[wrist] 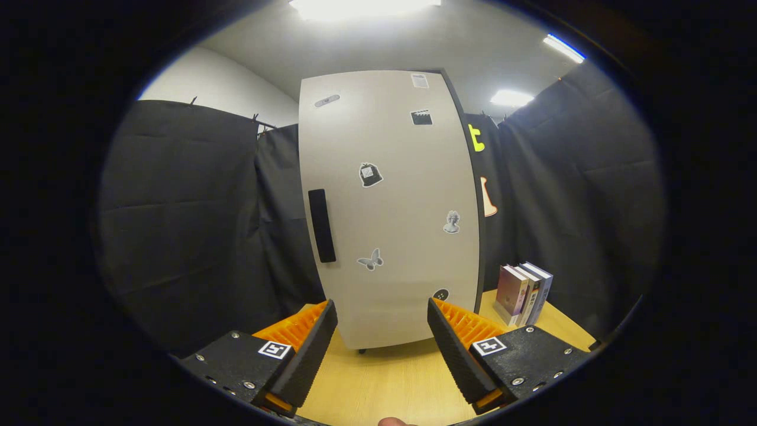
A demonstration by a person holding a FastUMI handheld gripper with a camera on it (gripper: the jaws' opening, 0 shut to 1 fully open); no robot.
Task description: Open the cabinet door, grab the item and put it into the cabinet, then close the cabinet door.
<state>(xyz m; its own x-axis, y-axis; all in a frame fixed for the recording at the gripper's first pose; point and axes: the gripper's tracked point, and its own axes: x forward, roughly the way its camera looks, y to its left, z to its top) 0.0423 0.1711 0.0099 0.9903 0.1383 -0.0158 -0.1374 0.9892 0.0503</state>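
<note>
A tall pale cabinet (390, 207) stands on the wooden table (390, 378) straight ahead of my fingers. Its door is closed and carries several small stickers. A dark vertical handle (322, 225) sits near the door's left edge, above my left fingertip. My gripper (381, 316) is open, with nothing between its fingers, and stays a short way in front of the cabinet's base. A few upright books (523, 293) stand on the table to the right of the cabinet, beyond my right finger.
Black cloth walls close in the booth on both sides and behind the cabinet. The table's right edge runs just past the books. A fingertip of the person's hand (395, 422) shows below the fingers.
</note>
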